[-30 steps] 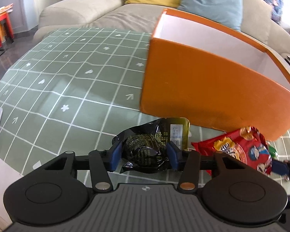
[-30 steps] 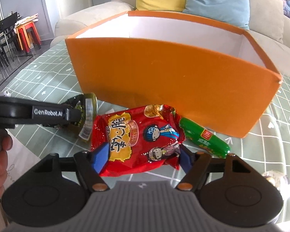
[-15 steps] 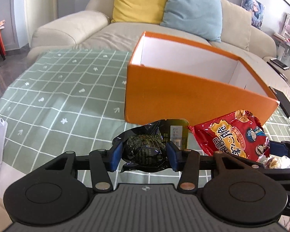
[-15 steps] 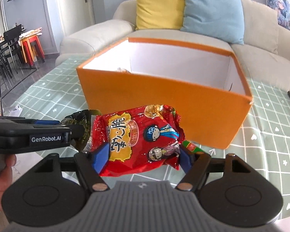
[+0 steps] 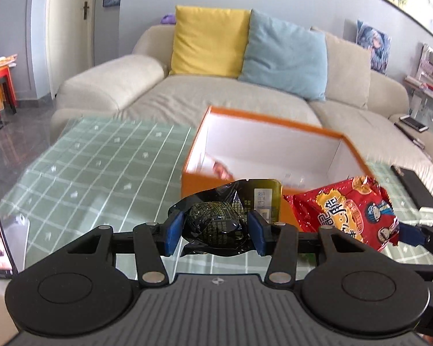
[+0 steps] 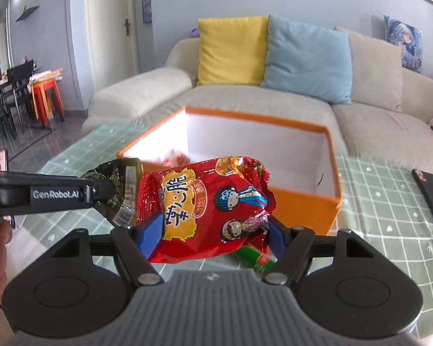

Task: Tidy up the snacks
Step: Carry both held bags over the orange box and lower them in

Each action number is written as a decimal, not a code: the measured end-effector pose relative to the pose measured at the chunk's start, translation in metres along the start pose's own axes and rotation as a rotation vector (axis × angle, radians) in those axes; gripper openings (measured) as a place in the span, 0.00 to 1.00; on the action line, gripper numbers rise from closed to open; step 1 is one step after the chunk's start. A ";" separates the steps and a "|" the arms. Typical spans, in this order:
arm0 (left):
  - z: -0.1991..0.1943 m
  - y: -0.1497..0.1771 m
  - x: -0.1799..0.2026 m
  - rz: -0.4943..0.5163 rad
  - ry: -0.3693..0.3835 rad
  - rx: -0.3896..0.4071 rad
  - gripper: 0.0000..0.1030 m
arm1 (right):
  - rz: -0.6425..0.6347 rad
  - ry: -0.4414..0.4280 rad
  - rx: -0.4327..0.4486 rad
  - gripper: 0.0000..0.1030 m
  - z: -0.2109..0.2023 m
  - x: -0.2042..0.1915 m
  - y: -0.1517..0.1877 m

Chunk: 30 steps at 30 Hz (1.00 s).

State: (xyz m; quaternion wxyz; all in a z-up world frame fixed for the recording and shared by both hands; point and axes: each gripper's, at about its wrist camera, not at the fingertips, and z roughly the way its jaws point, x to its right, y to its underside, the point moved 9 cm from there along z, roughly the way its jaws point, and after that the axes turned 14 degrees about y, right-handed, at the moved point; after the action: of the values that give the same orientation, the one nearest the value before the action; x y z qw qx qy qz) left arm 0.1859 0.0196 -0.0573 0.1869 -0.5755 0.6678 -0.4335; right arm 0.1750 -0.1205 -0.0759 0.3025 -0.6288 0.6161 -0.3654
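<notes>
The left claw (image 5: 215, 232) squeezes a crinkly black snack bag (image 5: 216, 225) between its blue pads, up off the tabletop (image 5: 101, 173). Right beside it, the right claw (image 6: 210, 233) pinches a shiny red snack bag (image 6: 207, 210) with cartoon kids on it. Both bags hang just in front of the orange box (image 6: 303, 204), near its front edge. The box is open on top, with smooth white walls and lots of room inside. A green packet (image 6: 254, 259) lies flat on the checked green cloth, under the red bag. A soft beige sofa (image 6: 360, 121) sits behind
</notes>
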 end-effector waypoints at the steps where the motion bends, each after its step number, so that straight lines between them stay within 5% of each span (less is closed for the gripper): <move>1: 0.000 -0.005 0.002 0.005 0.002 0.009 0.54 | 0.006 0.002 0.008 0.69 -0.001 0.002 -0.004; 19: 0.049 -0.088 0.030 0.084 0.003 0.062 0.53 | 0.022 0.078 0.065 0.69 0.045 0.039 -0.077; 30: 0.120 -0.090 0.024 0.125 0.006 -0.067 0.53 | 0.004 0.086 -0.102 0.69 0.131 0.048 -0.092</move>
State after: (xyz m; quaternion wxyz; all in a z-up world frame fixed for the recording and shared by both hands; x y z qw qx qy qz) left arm 0.3236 -0.0431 -0.0463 0.1922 -0.5375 0.7170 -0.4000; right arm 0.3335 -0.1721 -0.0672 0.2442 -0.6260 0.6474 -0.3597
